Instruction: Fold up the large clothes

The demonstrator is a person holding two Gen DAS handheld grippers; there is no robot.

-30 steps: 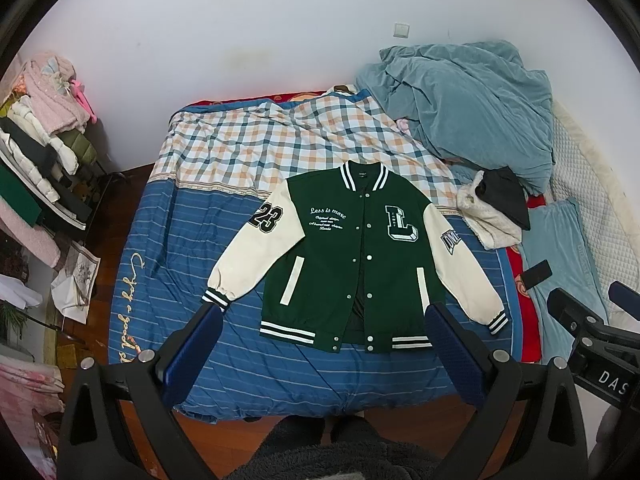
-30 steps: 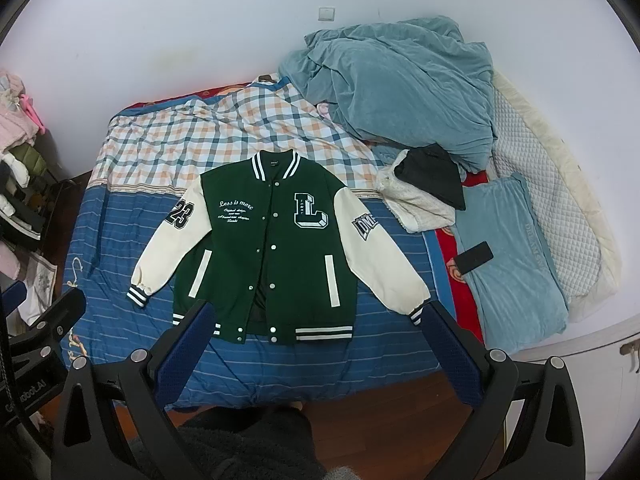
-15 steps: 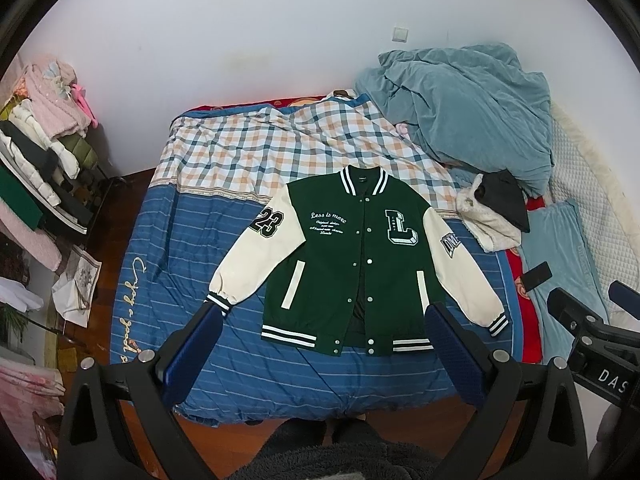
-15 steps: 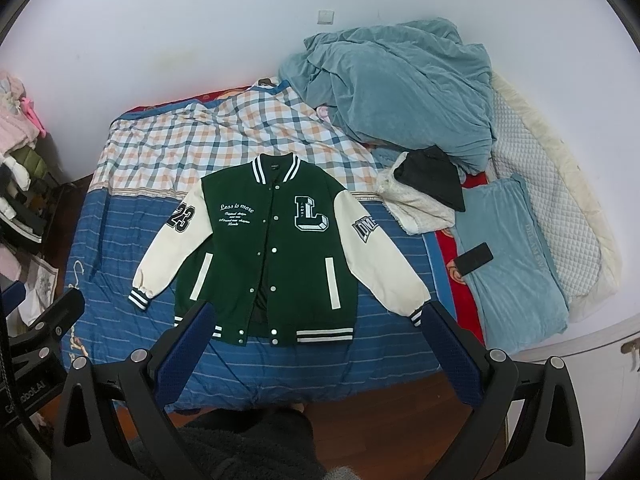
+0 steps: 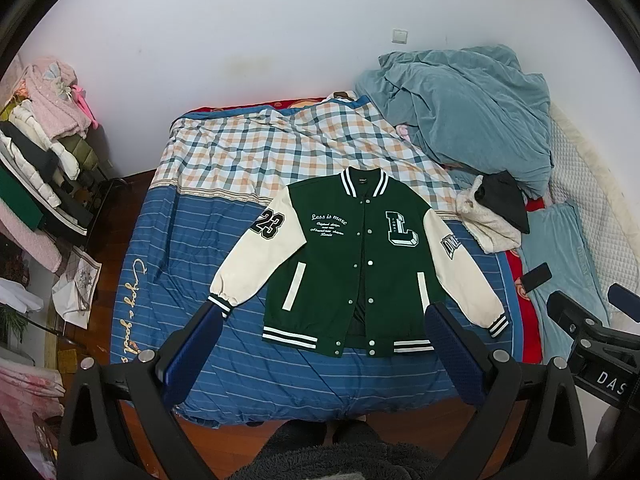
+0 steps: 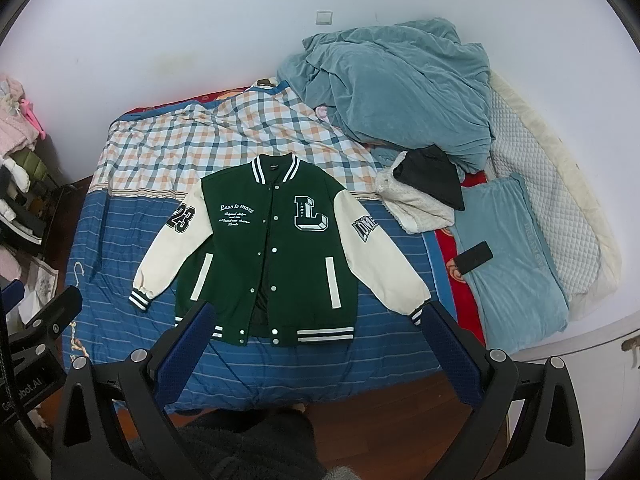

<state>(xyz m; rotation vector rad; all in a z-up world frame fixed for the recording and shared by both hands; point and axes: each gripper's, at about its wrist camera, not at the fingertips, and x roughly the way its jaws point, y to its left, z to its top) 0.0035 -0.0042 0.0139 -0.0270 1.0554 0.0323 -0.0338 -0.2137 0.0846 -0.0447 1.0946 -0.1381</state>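
A green varsity jacket (image 5: 352,256) with cream sleeves lies flat, front up, on the blue striped bed; it also shows in the right wrist view (image 6: 272,252). Both sleeves are spread out to the sides. My left gripper (image 5: 324,320) is open and empty, held well above the jacket's hem at the foot of the bed. My right gripper (image 6: 316,312) is open and empty, also high above the hem. The right gripper's body (image 5: 592,336) shows at the right edge of the left wrist view.
A teal blanket (image 6: 400,92) is heaped at the bed's far right. A black and white garment pile (image 6: 424,192), a phone (image 6: 474,258) and a folded teal cloth (image 6: 516,260) lie right of the jacket. A clothes rack (image 5: 36,168) stands at the left. Wooden floor (image 6: 400,420) lies below.
Both grippers have drifted slightly; the jacket sits a little lower and nearer in both views. Nothing on the bed has moved.
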